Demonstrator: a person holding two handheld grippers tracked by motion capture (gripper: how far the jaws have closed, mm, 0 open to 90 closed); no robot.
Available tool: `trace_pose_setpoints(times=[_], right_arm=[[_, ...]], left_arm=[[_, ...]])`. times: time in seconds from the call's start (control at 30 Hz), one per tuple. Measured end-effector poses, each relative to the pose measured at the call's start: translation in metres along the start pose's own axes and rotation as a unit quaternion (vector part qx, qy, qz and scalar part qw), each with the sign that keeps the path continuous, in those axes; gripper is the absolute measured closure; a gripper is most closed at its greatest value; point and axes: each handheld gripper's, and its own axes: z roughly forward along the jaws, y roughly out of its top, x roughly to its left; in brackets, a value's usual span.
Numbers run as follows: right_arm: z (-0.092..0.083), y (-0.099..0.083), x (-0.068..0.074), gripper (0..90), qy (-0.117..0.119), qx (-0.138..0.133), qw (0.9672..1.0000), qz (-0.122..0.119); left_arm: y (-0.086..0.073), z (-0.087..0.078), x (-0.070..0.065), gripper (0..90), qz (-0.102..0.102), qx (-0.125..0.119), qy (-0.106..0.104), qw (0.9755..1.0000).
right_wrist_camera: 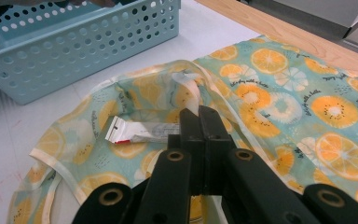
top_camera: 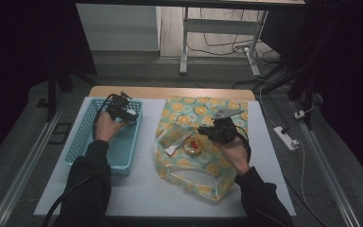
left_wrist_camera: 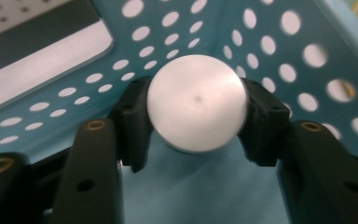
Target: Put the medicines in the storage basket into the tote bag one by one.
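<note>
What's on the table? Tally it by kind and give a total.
Blue basket: 1
Citrus-print bag: 1
White disc: 1
Packet: 1
Round tin: 1
Tools: 2, the left tool and right tool
Total: 7

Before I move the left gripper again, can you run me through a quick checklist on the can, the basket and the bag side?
1. Left gripper on the white round can: a pad sits against each side. Ok.
2. Grip is centred: the can sits midway between the two jaws. Ok.
3. Can is inside the blue basket: perforated walls stand behind it, floor below. Ok.
4. Can rests on the basket floor: its underside is hidden. Cannot tell.
5. Right gripper shut at the mouth of the citrus-print bag: jaws together; whether fabric is pinched is hidden. Cannot tell.
6. Bag mouth open, tube visible inside. Ok.
</note>
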Motion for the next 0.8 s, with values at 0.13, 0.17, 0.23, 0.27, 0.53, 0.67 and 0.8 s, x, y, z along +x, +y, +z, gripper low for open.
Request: trace_pose_setpoints(times=[0.13, 0.17, 0.23, 0.27, 0.53, 0.67, 0.8], right_arm=[[0.0, 0.0, 0.0, 89.9, 0.001, 0.0, 1.0, -0.001], [0.0, 0.0, 0.0, 90.0, 0.0, 0.0, 1.0, 0.0], [0.0, 0.0, 0.0, 89.9, 0.0, 0.0, 1.0, 0.001], [-0.001, 0.0, -0.001, 90.0, 0.0, -0.001, 1.0, 0.001], [-0.001, 0.0, -0.001, 90.0, -0.001, -0.001, 1.0, 0.003], [-0.001, 0.0, -0.001, 90.0, -0.001, -0.001, 1.0, 0.003], [-0.001, 0.0, -0.001, 90.0, -0.001, -0.003, 1.0, 0.004]], left_arm=[[0.0, -0.001, -0.001, 50.2, -0.003, 0.006, 0.002, 1.0], [0.0, -0.002, -0.001, 50.2, -0.004, 0.009, 0.002, 1.0], [0.0, -0.004, -0.002, 50.3, -0.004, 0.01, 0.005, 0.9999], [0.0, -0.005, -0.002, 50.4, -0.004, 0.008, 0.007, 0.9999], [-0.001, -0.021, -0.004, 50.4, 0.002, 0.0, 0.014, 0.9999], [-0.001, -0.031, -0.005, 50.5, 0.003, -0.009, 0.007, 0.9999], [-0.001, -0.041, -0.007, 50.5, 0.005, -0.02, -0.003, 0.9998]])
